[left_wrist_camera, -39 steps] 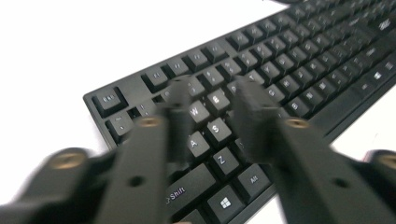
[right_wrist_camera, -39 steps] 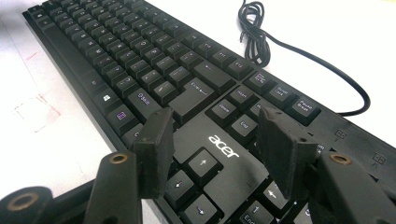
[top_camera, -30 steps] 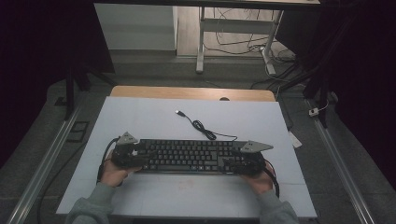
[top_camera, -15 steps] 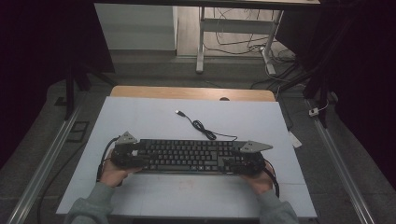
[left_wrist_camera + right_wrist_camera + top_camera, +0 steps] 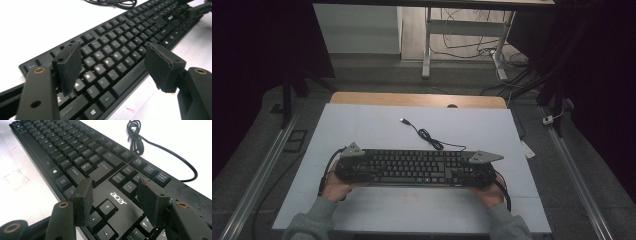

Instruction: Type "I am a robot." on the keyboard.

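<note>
Nearest the person, a left gripper [image 5: 353,167] and a right gripper [image 5: 472,170], one at each end of a black keyboard [image 5: 414,167]: the left fingers [image 5: 68,66] stand apart above the letter keys, having just been opening with nothing pressed between them, and the right fingers [image 5: 83,200] stand apart above the arrow keys, clamped on nothing. The keyboard lies flat across the near half of the white tabletop [image 5: 362,125]. Behind it, its black cable [image 5: 427,136] runs in a loose coil to a plug lying on the tabletop farther back.
</note>
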